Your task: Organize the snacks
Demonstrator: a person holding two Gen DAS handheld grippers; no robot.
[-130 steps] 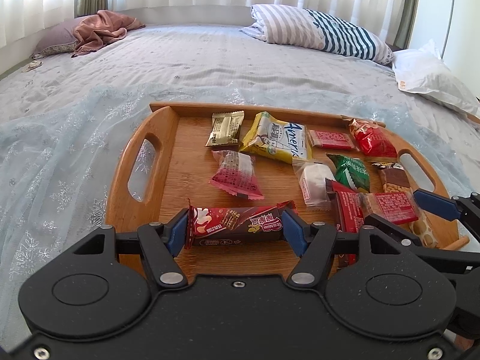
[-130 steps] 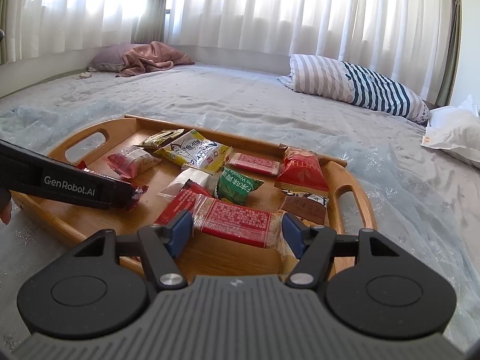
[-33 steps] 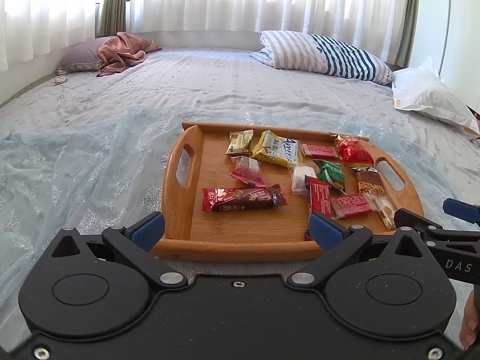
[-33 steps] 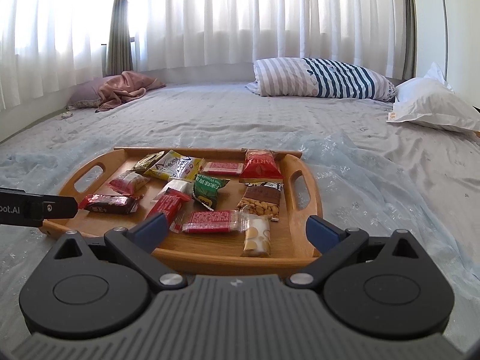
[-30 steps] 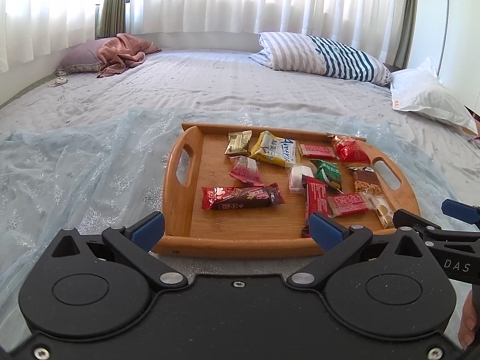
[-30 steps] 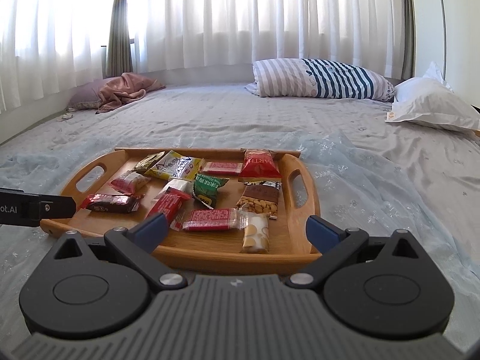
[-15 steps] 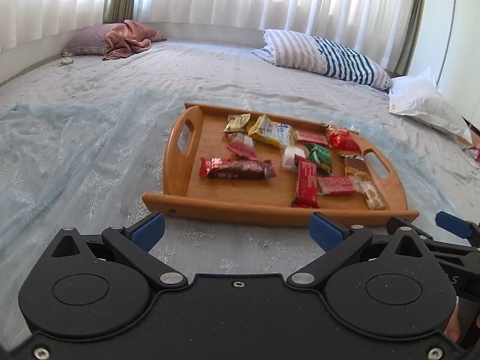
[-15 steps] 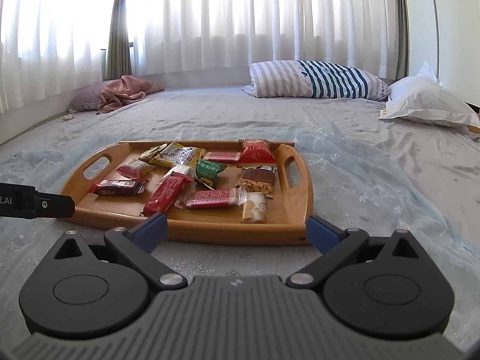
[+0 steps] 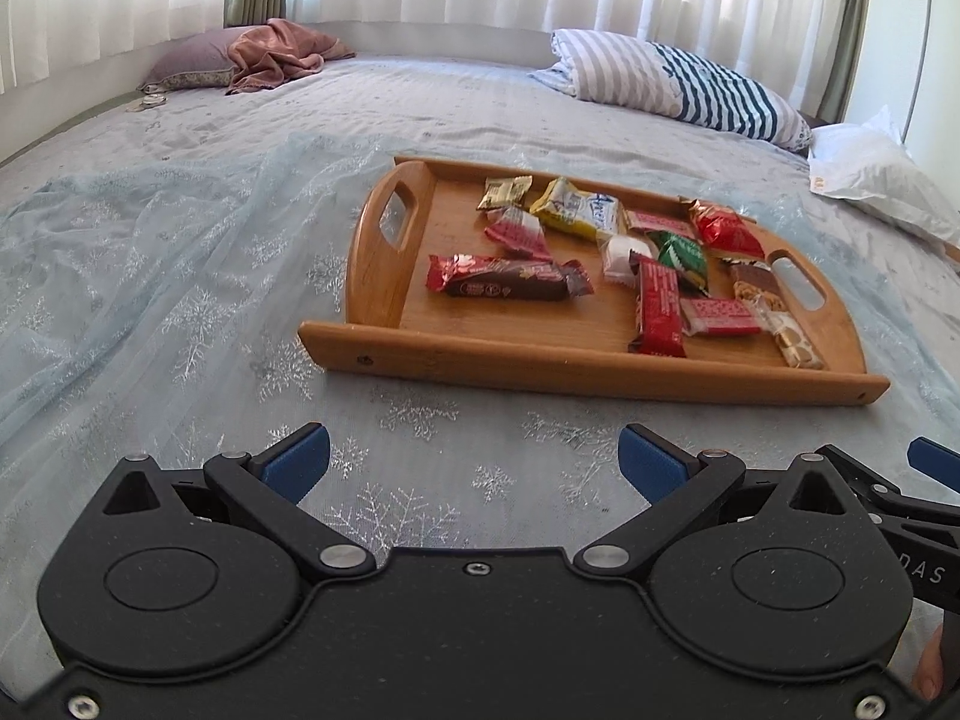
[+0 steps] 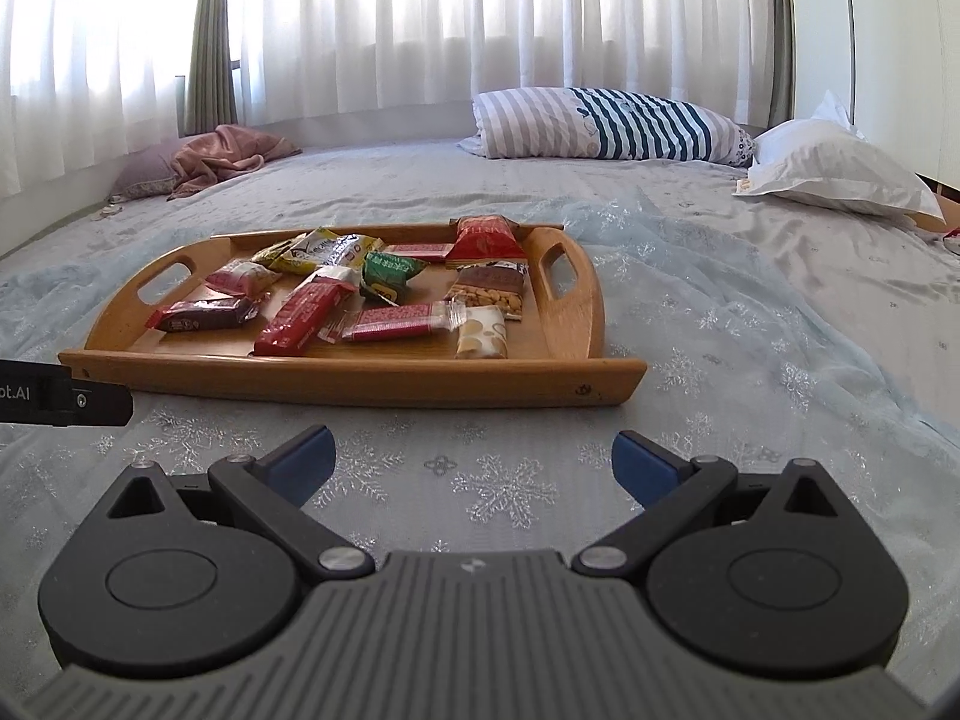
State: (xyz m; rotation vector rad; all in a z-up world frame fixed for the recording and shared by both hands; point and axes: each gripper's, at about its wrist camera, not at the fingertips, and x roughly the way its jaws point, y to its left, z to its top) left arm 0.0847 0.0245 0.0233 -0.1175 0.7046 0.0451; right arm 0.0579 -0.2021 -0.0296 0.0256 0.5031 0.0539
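Both tongs, left tongs [image 9: 474, 459] and right tongs [image 10: 471, 459], gape empty over my bed [image 10: 750, 324]; "DAS" shows on one, snacks fill the wooden tray [image 9: 540, 360]

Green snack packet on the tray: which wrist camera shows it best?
Right wrist view: the green snack packet lies open to sight, its face and printing visible. In the left wrist view, the green snack packet is partly hidden behind the long red bar.

We see a wide bed [image 10: 420, 180] under a pale blue snowflake cover [image 10: 750, 312]. White curtains [image 10: 420, 18] glow with daylight at twelve o'clock. A striped pillow [image 10: 600, 123] lies at one o'clock, a white pillow [image 10: 834, 171] at two, a pink blanket [image 10: 222, 159] at ten.
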